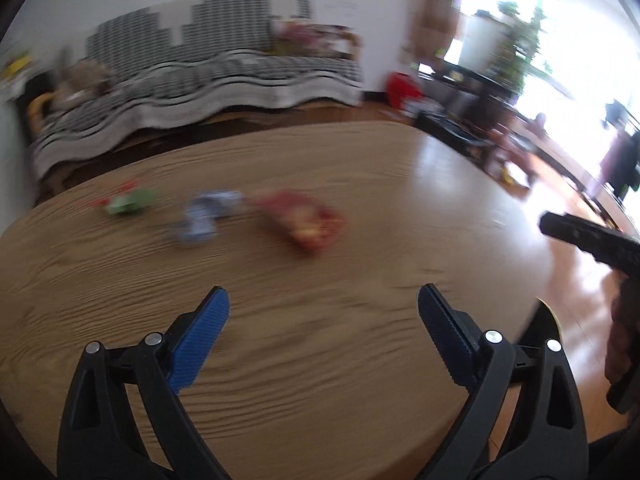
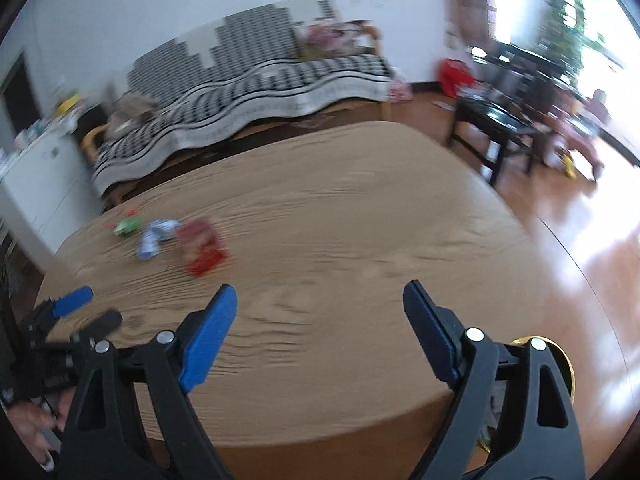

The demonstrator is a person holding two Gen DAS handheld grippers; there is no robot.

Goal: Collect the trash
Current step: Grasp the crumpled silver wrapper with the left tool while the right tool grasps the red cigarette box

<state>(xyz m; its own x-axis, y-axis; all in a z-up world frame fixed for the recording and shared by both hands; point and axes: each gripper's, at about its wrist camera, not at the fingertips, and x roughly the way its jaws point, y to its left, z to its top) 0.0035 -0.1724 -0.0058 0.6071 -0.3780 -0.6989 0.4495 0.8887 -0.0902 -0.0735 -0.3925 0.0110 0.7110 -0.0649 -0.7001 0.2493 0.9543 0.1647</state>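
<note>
Both grippers hang over the wooden counter (image 1: 320, 360), fingers spread wide and empty: left gripper (image 1: 323, 312), right gripper (image 2: 320, 308). Well ahead on the counter, three blurred bits of trash sit in a row: green wrapper (image 1: 130, 202), blue-white wrapper (image 1: 204, 216), red packet (image 1: 306, 220).

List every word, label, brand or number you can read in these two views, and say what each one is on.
None can be read.
Red wrapper: print there, blurred by motion.
Blue and white wrapper: blurred, no legible text.
Green wrapper: blurred, no legible text.
Left gripper and right gripper: no markings visible.
</note>
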